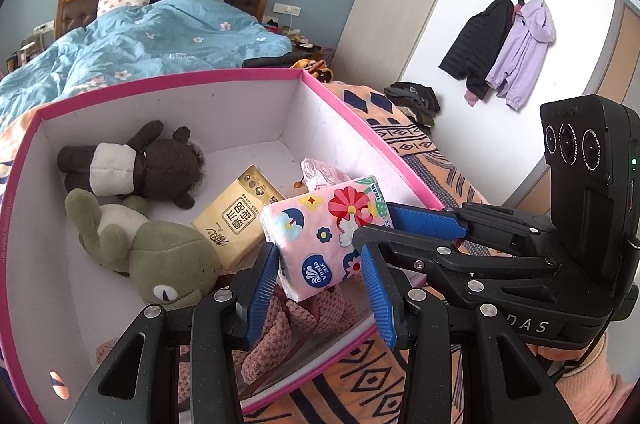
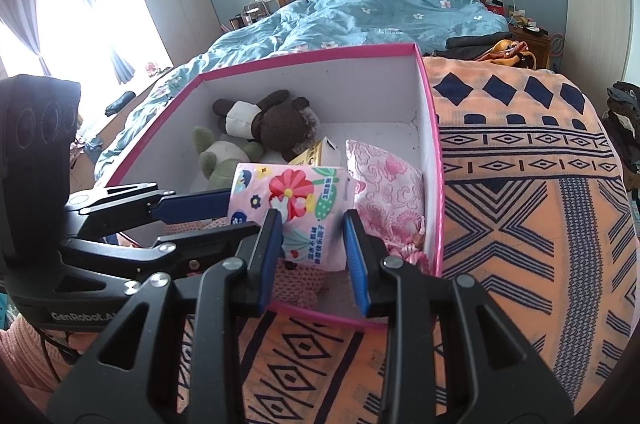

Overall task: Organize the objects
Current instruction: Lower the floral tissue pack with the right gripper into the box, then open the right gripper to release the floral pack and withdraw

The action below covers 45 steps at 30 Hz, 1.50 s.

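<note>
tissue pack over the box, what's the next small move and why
Probably lower it a little and open both tongs. The tissue pack hangs between the left tongs and the right tongs, already inside the pink box rim, above the knitted toy, so a short drop should land it inside.

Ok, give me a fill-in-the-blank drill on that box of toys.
The box has a ___ rim.
Beside the brown plush lies a ___ frog plush.
The box sits on an orange patterned ___.
Missing words: pink; green; blanket.
</note>
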Available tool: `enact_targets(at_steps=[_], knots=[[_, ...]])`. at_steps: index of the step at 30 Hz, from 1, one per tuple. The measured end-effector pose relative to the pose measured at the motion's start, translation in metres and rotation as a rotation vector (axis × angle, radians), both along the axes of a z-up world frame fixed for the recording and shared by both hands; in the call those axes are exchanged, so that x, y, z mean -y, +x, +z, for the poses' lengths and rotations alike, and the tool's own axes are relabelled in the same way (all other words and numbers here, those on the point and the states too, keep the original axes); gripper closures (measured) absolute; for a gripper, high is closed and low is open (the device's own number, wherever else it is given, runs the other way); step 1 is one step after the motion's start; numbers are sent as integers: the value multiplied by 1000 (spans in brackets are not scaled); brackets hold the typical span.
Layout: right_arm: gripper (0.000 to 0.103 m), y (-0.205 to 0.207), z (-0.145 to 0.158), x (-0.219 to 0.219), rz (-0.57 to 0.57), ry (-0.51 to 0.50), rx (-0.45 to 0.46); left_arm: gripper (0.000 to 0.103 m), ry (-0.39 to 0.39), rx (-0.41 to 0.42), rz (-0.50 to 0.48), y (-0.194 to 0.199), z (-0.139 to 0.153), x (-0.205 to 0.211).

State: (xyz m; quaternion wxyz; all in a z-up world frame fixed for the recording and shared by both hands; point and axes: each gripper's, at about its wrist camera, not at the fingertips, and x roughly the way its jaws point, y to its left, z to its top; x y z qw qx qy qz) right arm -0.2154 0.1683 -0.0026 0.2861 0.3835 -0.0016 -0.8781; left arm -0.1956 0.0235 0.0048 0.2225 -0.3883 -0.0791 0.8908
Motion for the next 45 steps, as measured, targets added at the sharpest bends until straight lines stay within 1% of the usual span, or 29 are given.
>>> enact_targets(at_steps=[8,13,16,18,22,24,27,29,31,32,33,34,35,36,38,41,43,45], knots=[[68,-4,-1,6,-6,44,-2,60,-1,0,4,-2,0,1],[68,-8,-2,12,-18,88,-13,60,-14,-10,25,-2,1,3],[68,-11,-3,17,-33,122,-24,54,-30,-25,41,0,2,5],[68,-12,-3,19,-30,139,-25,47,-43,-38,46,3,4,5],[64,-9,-2,14,-33,113,-25,37,-85,-74,53,12,8,3],[62,-4,-1,11,-25,88,-34,28,-97,-97,67,18,10,4],[56,5,3,7,-18,53,-61,18,-98,-136,92,30,15,9],[53,13,6,4,-7,24,-80,16,-101,-159,98,40,18,11],[52,24,10,1,4,-2,-107,12,-120,-187,114,52,21,12],[48,29,11,1,11,-10,-118,9,-133,-199,123,58,21,12],[46,38,12,0,23,-20,-134,3,-148,-216,139,66,22,12],[41,45,13,0,29,-27,-150,0,-153,-232,147,74,22,12],[37,52,14,-1,32,-31,-163,0,-156,-246,150,81,23,13],[36,63,15,-2,33,-39,-187,0,-171,-259,163,90,23,13],[24,78,15,-5,26,-54,-218,0,-189,-260,179,103,20,13],[14,98,9,-8,-17,-36,-255,0,-198,-245,207,120,12,16],[10,104,2,-10,-36,-23,-247,0,-205,-223,232,127,6,18],[9,108,-5,-10,-49,-22,-233,0,-213,-210,259,132,2,18]])
